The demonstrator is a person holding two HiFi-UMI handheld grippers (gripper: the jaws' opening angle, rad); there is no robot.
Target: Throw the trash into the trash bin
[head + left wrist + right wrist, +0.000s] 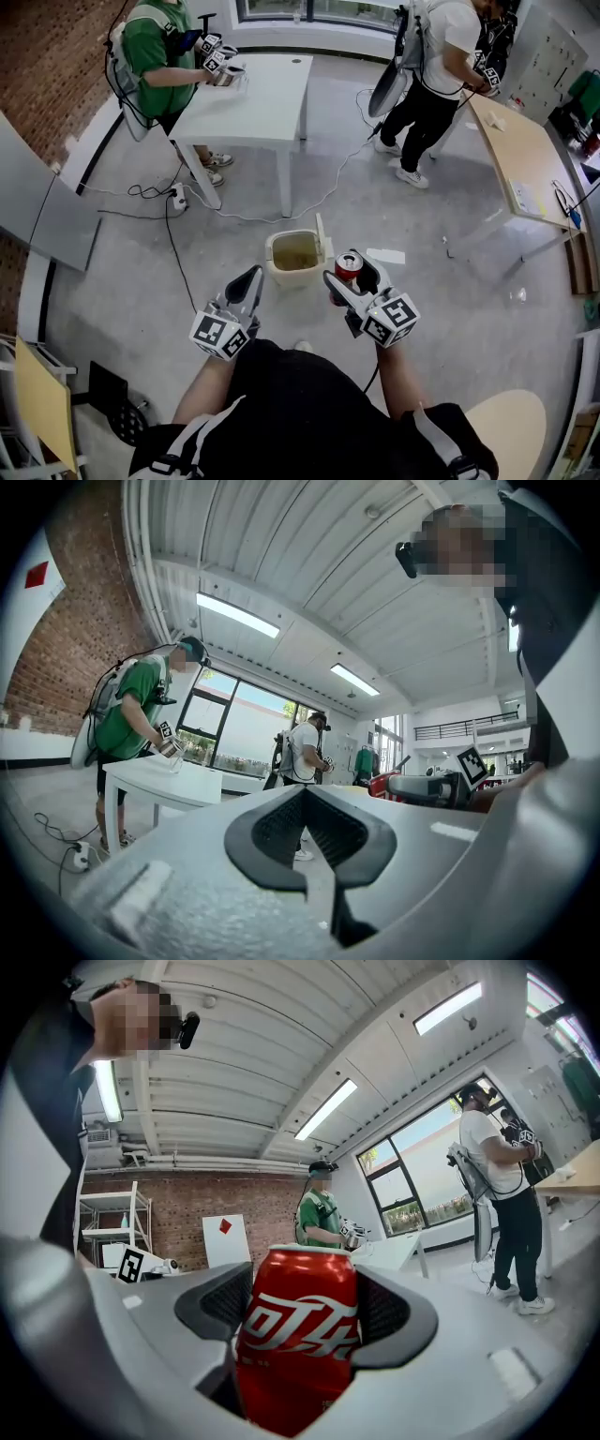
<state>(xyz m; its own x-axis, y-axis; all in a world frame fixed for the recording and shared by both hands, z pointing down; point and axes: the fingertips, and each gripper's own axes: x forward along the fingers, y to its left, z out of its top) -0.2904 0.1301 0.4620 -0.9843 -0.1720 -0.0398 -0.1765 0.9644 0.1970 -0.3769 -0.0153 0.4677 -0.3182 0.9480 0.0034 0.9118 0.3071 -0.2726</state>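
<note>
Right gripper (pixel 354 277) holds a red soda can (pixel 349 265) upright, jaws clamped on its sides and the top rim clear of the pads. The can sits just right of and nearer than the trash bin (pixel 271 253), outside its rim. The bin mouth is open, with the lid (pixel 319 234) standing at the far right edge.

Left gripper (pixel 250 279) has its jaws together and empty, near the bin's left edge.

Bare floor (pixel 441 309) rings the bin. The white table (pixel 272 103) stands farther off.
</note>
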